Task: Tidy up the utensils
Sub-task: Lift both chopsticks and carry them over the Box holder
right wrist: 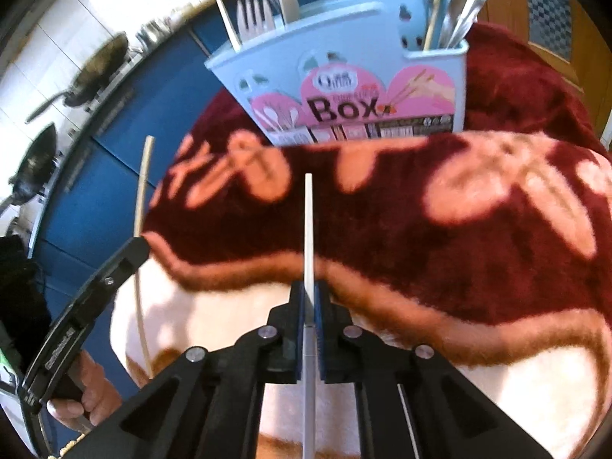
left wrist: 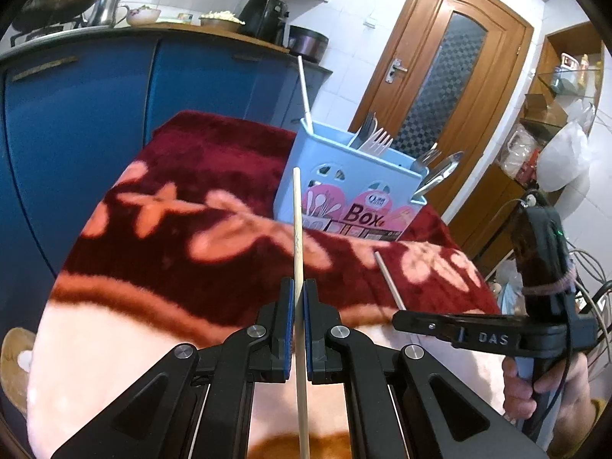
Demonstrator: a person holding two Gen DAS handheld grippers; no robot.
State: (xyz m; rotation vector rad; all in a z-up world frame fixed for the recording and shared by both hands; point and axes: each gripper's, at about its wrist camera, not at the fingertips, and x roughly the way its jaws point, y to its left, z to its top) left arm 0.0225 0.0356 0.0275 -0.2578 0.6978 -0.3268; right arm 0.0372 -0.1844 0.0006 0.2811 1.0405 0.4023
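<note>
A kitchen with blue cabinets (left wrist: pixel 76 122), white wall tiles and a wooden door (left wrist: pixel 451 88) surrounds a surface draped in a dark red blanket (left wrist: pixel 214 176) with a pale floral pattern. On the far part of the blanket stands a light blue utensil box (left wrist: pixel 336 187), its front label reading "Box". Its compartments hold a white chopstick (left wrist: pixel 305 91) standing at one end, white plastic forks (left wrist: pixel 376 141) near the middle, and metal utensils (left wrist: pixel 440 172) at the other end. The left gripper (left wrist: pixel 299 287) has its jaws pressed together on a wooden chopstick (left wrist: pixel 296 222), which points forward toward the box and clear of the blanket. The right gripper (right wrist: pixel 310 290) pinches a white chopstick (right wrist: pixel 309 222) in the same manner, with the stick pointing toward the box front. In the left wrist view, the right gripper enters from the right edge, held by a hand (left wrist: pixel 543 382), with its stick angled over the blanket. In the right wrist view, the left gripper appears at the left edge, held by the other hand (right wrist: pixel 88 390). Both grippers sit near the blanket's front edge, well apart from the box. On the counter (left wrist: pixel 153 30) behind, a wok (left wrist: pixel 61 0), a metal jug (left wrist: pixel 105 11) and bowls (left wrist: pixel 143 15) are visible.
</note>
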